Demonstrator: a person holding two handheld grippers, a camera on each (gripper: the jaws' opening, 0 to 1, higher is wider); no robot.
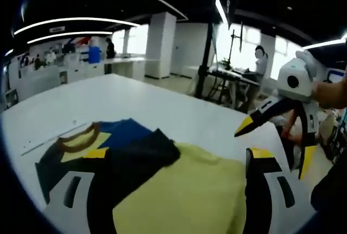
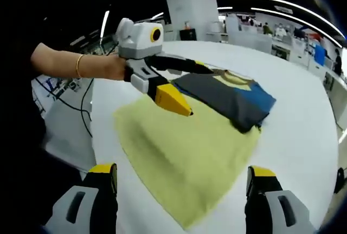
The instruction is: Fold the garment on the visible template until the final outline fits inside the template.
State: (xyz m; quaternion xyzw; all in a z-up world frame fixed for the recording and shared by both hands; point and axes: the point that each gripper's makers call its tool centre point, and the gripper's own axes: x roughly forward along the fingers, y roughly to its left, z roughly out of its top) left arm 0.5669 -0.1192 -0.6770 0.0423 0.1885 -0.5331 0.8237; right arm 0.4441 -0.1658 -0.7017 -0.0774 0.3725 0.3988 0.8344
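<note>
Already I judge the folding well under way — the garment (image 2: 190, 147) lies on the white desk (image 2: 303, 136) with its dark and blue top part (image 2: 233, 101) doubled over the yellow body. I cannot make out a template outline under it, so whether the shape fits is unclear; the wide yellow part likely needs more folds. My right claw (image 2: 181, 182) stands open and empty above the yellow hem. My left claw (image 1: 179, 177) is spread too, holding nothing, low over the cloth. Around the desk — workbenches, a pillar (image 1: 160, 44), a person (image 1: 260, 63) far off. Nothing blocks the cloth.
</note>
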